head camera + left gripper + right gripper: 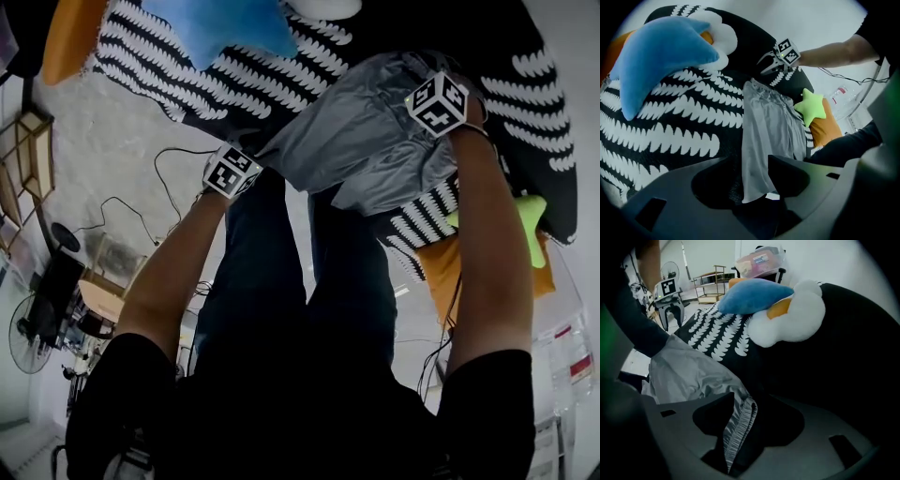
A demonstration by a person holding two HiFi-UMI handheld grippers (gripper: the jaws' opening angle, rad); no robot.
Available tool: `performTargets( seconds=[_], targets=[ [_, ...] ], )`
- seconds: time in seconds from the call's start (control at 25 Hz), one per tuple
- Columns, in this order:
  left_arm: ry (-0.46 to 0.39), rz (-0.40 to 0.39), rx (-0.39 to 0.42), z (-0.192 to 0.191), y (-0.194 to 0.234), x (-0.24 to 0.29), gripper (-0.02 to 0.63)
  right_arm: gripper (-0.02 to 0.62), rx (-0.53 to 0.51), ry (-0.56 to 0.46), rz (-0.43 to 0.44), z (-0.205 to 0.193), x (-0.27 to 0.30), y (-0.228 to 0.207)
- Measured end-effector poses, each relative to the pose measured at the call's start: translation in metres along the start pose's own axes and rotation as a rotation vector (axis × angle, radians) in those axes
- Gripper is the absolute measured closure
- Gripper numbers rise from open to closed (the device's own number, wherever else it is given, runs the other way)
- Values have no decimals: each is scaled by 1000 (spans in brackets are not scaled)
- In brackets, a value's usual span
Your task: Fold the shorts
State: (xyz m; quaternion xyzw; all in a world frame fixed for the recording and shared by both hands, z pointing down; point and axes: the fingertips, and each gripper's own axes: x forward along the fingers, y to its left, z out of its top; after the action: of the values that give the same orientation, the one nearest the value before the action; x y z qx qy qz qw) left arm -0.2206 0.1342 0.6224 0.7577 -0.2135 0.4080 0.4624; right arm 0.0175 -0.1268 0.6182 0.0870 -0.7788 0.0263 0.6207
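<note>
The left claw [754, 174] gapes wide around a hem corner of the grey shorts [769, 126]. The right claw [749, 414], equally wide, straddles their ribbed waistband. The shorts lie rumpled between both on the patterned cover [679, 131].

The person wears a black short-sleeved shirt [281, 422] and dark blue trousers [281, 281]; left gripper [757, 183] and right gripper [750, 427], dark grey, carry black-and-white marker cubes [232, 172].

Cushions on a black, white-leafed spread [670, 126].
Left gripper view: blue star cushion [656, 51] at ten o'clock, white cloud cushion [723, 40] against it at eleven, green star cushion [808, 105] against orange cushion [829, 126] at three. Head view: fan [28, 333] at eight.
</note>
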Motion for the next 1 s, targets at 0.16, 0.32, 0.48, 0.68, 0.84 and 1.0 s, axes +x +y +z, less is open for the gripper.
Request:
performTargets(
  seconds=[0.16,0.32,0.48,0.68,0.84,1.0],
  targets=[
    [48,-7,6,-17,-7,22,351,403,-48,36,18,-9,28,3],
    [86,-14,6,-43,-1,43,348,416,-99,87,21,-12,55,11],
    [101,15,27,-56,8,53,350,435,-104,123,18,-18,73,17],
    [91,48,19,-43,9,49,396,491,-135,133,-3,-22,74,5],
    [77,68,27,-41,15,43,477,540,-127,120,-31,-21,72,-2],
    [87,75,50,-46,22,37,531,560,-125,105,-41,-17,74,1]
  ],
)
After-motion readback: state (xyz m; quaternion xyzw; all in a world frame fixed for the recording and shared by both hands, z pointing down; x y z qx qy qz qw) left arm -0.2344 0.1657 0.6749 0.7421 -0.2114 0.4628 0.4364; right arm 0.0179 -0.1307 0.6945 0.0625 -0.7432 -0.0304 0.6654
